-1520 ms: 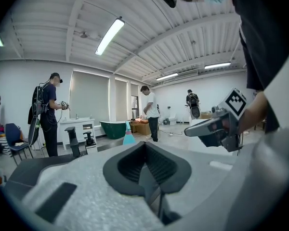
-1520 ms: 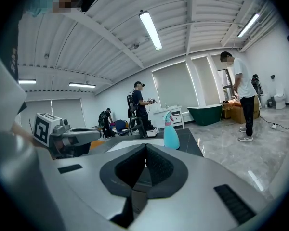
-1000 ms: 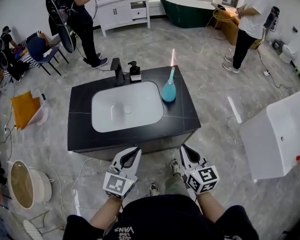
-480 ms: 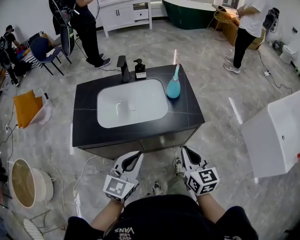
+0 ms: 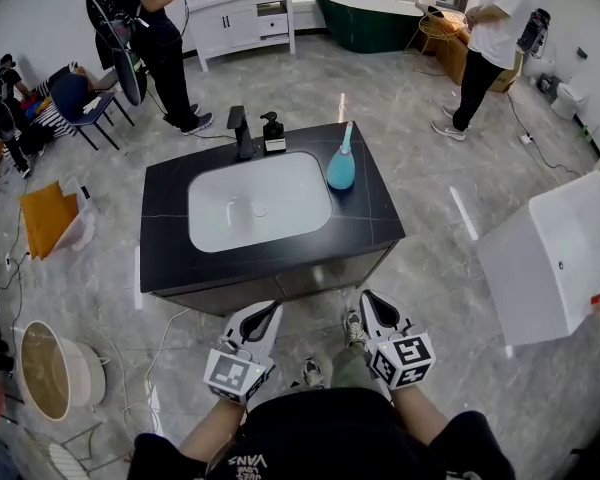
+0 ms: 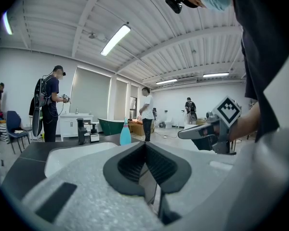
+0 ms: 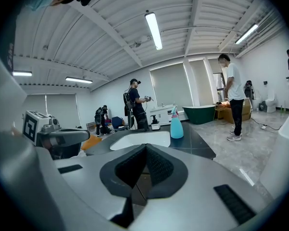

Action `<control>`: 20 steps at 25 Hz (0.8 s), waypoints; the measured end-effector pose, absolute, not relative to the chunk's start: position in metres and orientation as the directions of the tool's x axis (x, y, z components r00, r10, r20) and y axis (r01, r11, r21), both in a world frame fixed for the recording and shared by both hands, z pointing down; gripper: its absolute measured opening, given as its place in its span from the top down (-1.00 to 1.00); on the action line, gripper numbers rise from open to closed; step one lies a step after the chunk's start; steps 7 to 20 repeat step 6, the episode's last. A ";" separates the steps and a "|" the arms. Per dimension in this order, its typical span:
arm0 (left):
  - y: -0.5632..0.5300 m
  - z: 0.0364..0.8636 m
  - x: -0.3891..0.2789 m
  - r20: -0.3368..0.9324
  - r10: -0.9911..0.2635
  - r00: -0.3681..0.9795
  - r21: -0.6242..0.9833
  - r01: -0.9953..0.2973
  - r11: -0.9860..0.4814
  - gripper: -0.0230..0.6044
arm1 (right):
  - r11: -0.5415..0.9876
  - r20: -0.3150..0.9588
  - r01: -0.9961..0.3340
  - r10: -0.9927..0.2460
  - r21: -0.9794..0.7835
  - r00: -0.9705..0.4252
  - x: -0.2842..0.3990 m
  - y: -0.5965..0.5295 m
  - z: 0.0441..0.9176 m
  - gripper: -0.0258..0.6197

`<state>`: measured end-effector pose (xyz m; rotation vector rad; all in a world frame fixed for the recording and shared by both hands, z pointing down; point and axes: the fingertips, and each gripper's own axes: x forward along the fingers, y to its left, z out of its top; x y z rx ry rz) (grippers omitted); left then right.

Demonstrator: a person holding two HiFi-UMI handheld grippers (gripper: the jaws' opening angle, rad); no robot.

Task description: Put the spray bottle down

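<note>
Large room with a grey tiled floor (image 5: 410, 128). At centre stands a black vanity counter (image 5: 170, 258) with a white basin (image 5: 259, 200) set into it. A black faucet (image 5: 242, 131) and a soap dispenser (image 5: 272, 133) stand at the basin's far rim. Other people stand near the far walls, and a white cabinet (image 5: 555, 258) sits at the right edge. Both forearms enter from the bottom of the head view, side by side and close to the body. The left gripper (image 5: 263, 313) and the right gripper (image 5: 370, 306) are on the near side of the counter, short of its front edge. Both point forward toward the counter and slightly downward, marker cubes facing up. In each gripper view the dark ribbed pads meet along one line, jaws together, with nothing between them. The spray bottle (image 5: 341, 165), light blue, stands upright on the counter's far right part. It is just beside the basin's far right corner and right of the soap dispenser. It is well apart from both grippers and touched by neither. Its long axis is vertical, the wide base on the countertop and the narrow neck and spray head uppermost. The nozzle's heading is too small to settle.
</note>
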<state>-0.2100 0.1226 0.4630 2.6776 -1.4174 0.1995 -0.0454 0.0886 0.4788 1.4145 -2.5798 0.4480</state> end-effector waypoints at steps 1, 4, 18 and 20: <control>0.122 0.463 -0.210 0.166 -0.812 0.560 0.030 -0.826 -0.564 0.90 | 0.504 0.286 -0.845 -0.795 -0.180 -0.535 -0.045 0.089 0.479 0.92; 0.122 0.462 -0.207 0.163 -0.809 0.565 0.031 -0.822 -0.569 0.90 | 0.496 0.291 -0.850 -0.798 -0.179 -0.527 -0.043 0.091 0.479 0.92; 0.123 0.460 -0.205 0.165 -0.805 0.570 0.037 -0.819 -0.573 0.90 | 0.491 0.297 -0.853 -0.800 -0.179 -0.522 -0.041 0.093 0.480 0.92; 0.123 0.460 -0.205 0.165 -0.805 0.570 0.037 -0.819 -0.573 0.90 | 0.491 0.297 -0.853 -0.800 -0.179 -0.522 -0.041 0.093 0.480 0.92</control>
